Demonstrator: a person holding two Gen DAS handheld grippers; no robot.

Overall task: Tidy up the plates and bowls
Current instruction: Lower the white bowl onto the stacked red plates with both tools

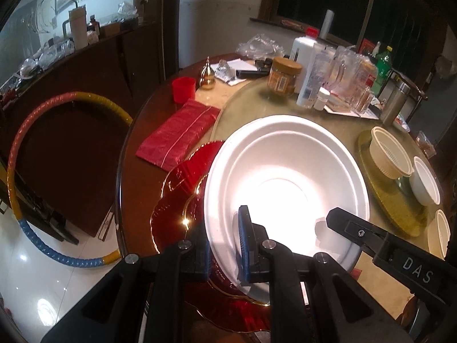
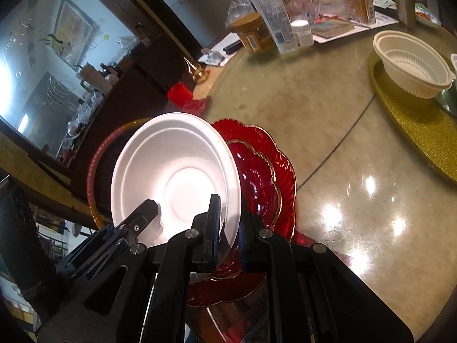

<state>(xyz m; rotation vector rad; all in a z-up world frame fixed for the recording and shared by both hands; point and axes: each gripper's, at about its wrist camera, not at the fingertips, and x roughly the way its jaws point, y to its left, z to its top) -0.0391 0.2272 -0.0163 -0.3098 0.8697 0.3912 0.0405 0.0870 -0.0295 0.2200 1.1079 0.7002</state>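
Tabletop lies bare and glossy to our right, up to the gold mat bearing the ribbed bowl, while bottles crowd the far edge. We hold the white foam plate tilted over the red glass plates near the table's rim, left gripper and right gripper both clamped on its near edge.

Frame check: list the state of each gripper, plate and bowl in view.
left gripper: shut on white plate's rim
right gripper: shut on white plate's opposite rim
white plate: tilted, held above red plates
red plates: stacked on table
cream bowl: upright on gold mat
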